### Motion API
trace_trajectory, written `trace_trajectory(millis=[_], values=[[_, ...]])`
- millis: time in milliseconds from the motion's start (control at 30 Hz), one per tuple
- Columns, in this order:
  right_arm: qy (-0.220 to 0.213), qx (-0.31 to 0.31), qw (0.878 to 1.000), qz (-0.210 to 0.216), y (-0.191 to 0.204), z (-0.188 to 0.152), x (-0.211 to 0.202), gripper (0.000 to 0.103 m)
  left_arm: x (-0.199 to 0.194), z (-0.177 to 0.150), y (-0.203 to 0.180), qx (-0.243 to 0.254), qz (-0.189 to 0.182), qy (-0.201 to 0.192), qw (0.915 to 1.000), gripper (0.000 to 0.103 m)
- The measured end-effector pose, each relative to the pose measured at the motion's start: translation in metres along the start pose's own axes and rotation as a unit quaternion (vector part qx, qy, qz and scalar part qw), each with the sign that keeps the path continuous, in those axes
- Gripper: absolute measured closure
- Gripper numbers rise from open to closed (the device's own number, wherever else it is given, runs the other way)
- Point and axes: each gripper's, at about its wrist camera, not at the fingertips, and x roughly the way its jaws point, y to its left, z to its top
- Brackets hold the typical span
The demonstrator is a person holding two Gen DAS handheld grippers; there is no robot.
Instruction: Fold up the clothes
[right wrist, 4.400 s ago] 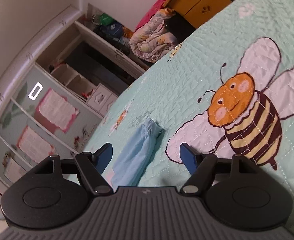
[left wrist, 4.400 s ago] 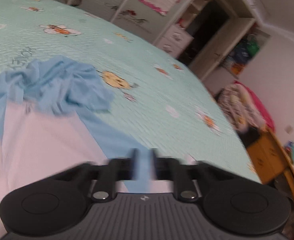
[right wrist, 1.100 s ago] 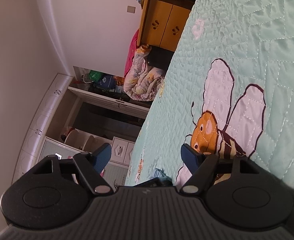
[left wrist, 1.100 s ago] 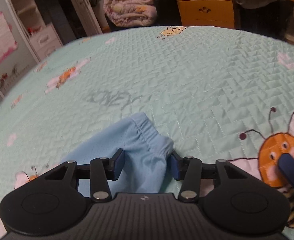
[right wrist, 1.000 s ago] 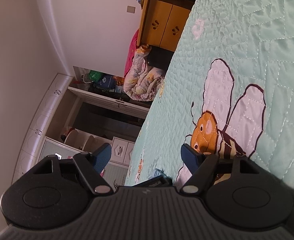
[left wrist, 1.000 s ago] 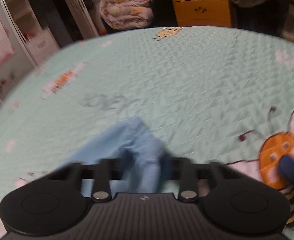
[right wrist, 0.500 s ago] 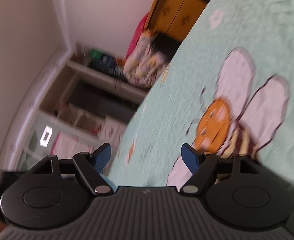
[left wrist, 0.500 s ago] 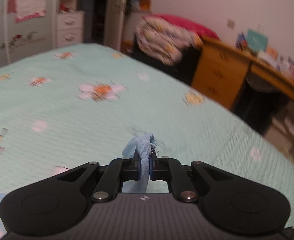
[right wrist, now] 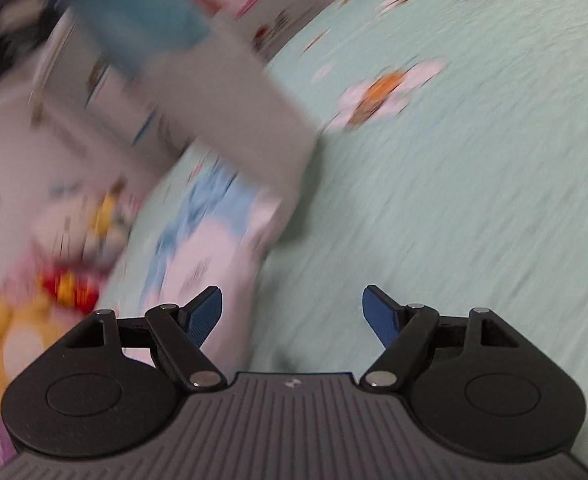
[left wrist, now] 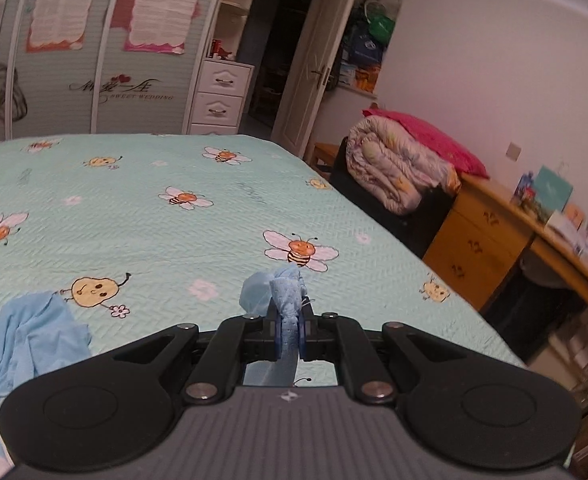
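Blue soft cuff (left wrist: 289, 300) pinched in left gripper (left wrist: 289, 334); right gripper (right wrist: 292, 312) wide, empty; limp cloth, best held by hems.

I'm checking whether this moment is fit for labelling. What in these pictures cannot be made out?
- Right wrist view: motion blur smears the garment and the toys beside it.
- Left wrist view: the left tongs hide how much blue cuff they pinch.
- Left wrist view: the garment's shape is cut off by the frame edge.
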Motion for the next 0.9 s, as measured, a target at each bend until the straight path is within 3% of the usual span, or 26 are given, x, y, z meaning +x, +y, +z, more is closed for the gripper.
trace_trajectory(millis=[100, 300, 400, 433, 467, 500, 733, 900], values=[[0.024, -0.016, 0.999, 0.017, 0.018, -0.027, -0.005, 0.026, -0.016, 0.003, 0.018, -0.013, -0.014, -0.009, 0.9998, 0.096], [0.011, -0.045, 0.999, -0.007, 0.038, -0.051, 0.002, 0.027, -0.039, 0.013, 0.056, -0.045, -0.030, -0.020, 0.9983, 0.096], [0.012, -0.062, 0.998, -0.020, 0.047, -0.059, 0.013, 0.048, -0.046, 0.020, 0.076, -0.056, -0.037, -0.019, 0.9976, 0.096], [0.013, -0.061, 0.998, -0.024, 0.048, -0.059, 0.018, 0.066, -0.047, 0.022, 0.082, -0.058, -0.038, -0.020, 0.9974, 0.096], [0.015, -0.059, 0.998, -0.027, 0.050, -0.058, 0.022, 0.094, -0.049, 0.024, 0.087, -0.061, -0.040, -0.021, 0.9971, 0.096], [0.016, -0.061, 0.998, -0.031, 0.052, -0.059, 0.025, 0.103, -0.051, 0.026, 0.093, -0.065, -0.043, -0.024, 0.9967, 0.096], [0.014, -0.091, 0.994, -0.057, 0.076, -0.060, 0.035, 0.103, -0.090, 0.039, 0.147, -0.085, -0.036, -0.073, 0.9931, 0.096], [0.016, -0.173, 0.983, -0.061, 0.130, -0.060, 0.044, 0.103, -0.150, 0.044, 0.223, -0.146, -0.005, -0.137, 0.9797, 0.096]])
